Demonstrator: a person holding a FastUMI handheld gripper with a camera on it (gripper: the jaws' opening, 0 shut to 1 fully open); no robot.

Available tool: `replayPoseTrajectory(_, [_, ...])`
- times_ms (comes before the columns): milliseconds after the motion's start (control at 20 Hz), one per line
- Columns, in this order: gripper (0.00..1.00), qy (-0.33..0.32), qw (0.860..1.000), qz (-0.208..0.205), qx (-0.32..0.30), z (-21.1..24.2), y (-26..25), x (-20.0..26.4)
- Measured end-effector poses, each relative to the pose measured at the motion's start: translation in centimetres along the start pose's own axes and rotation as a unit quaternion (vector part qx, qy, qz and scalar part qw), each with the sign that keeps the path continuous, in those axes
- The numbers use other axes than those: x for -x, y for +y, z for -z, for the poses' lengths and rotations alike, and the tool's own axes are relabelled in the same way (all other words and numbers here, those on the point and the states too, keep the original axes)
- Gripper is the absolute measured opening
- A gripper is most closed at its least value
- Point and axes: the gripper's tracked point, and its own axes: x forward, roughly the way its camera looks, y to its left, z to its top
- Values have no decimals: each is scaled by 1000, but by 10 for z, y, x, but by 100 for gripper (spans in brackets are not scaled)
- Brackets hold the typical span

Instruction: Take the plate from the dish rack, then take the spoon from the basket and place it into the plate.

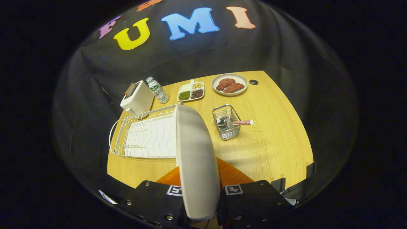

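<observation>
Gripper [202,206] nearest: its two fingers [241,200] sit close on either side of the plate [197,159], pinching it by the rim, so the plate stands on edge btwn them w/ its pale underside facing left and its top reaching up in front of the rack's right end. Held edge-on like that prob. because that's how it stood in the rack slots; a rim pinch is the only grip two fingers get on a flat dish. Plate looks clear of the rack [146,136] now, above the table [273,146], so step one seems done and it needs setting flat somewhere open, likely the bare wood ahead and to the right. Rack just left of the plate, wire w/ a white tray under it, no other dishes in it. Ahead-right of the plate, the wire basket [226,126] w/ the spoon [237,122]: bowl down inside, striped handle poking out over the rim to the right, which gives an easy place to grab it. Beyond the rack: toaster [137,98] w/ a slice in it, a bottle [157,90] beside it. Further back a divided dish [191,92] of beans and a meat plate [229,84], both well apart from the work area, so not in the way.
</observation>
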Motion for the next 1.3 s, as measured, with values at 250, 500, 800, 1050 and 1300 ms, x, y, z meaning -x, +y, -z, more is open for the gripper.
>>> replayPoseTrajectory(250, [31,18,999,-8,-32,33,-37,-25])
replayPoseTrajectory(500, [31,39,996,14,-78,61,-72,-51])
replayPoseTrajectory(800, [32,28,994,-45,-95,72,-69,-84])
replayPoseTrajectory(1050, [32,6,988,-107,-116,86,-65,-103])
replayPoseTrajectory(1300, [32,14,976,-151,-156,92,-67,-112])
